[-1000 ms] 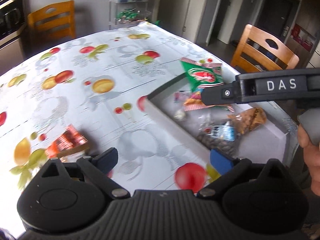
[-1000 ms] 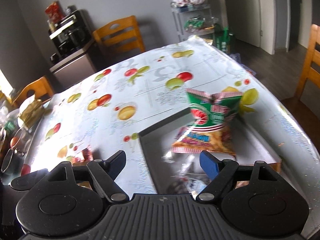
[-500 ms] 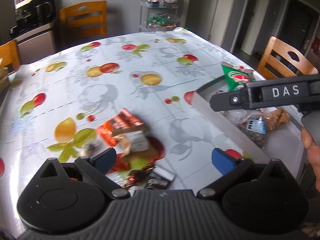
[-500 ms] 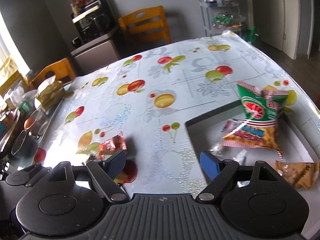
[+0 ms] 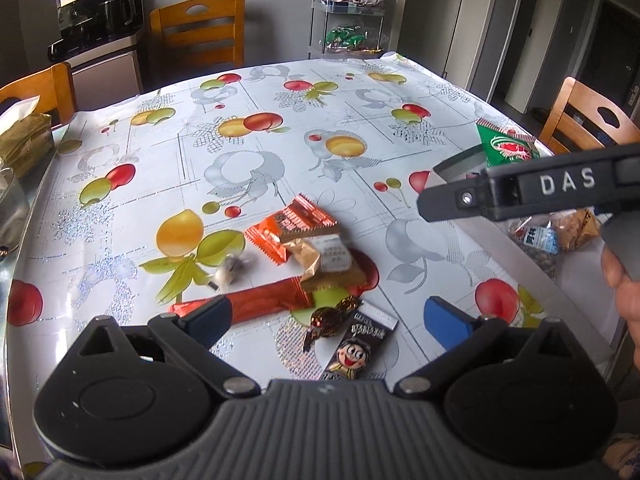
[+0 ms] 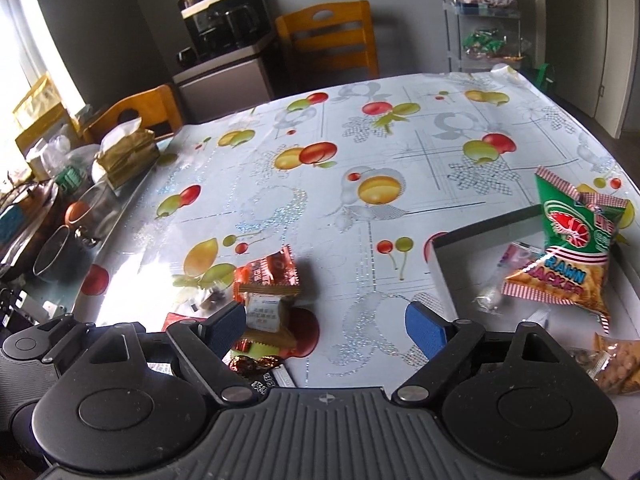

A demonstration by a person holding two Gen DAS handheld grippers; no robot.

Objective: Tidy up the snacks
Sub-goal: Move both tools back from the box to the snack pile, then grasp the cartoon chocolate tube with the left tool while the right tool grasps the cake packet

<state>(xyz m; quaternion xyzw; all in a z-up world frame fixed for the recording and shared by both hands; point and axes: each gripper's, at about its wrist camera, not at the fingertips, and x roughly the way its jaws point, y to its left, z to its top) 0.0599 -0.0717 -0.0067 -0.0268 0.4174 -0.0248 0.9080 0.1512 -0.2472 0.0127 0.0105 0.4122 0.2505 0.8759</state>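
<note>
Left gripper [image 5: 326,318]: fingers spread wide, nothing gripped, held above the loose snacks
Right gripper [image 6: 326,322]: fingers opening, nothing between them
Loose snacks: cartoon packet [image 5: 356,346], long red wrapper [image 5: 264,300], orange packet [image 5: 298,226] are clustered on the surface [image 5: 280,160]
Tray [image 6: 442,276]: set beside the cluster; prawn cracker bag [image 6: 572,252] is propped inside

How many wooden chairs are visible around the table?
3: far chair behind the table, left chair beside the tissue pack, right chair past the box. Others may be hidden.
</note>
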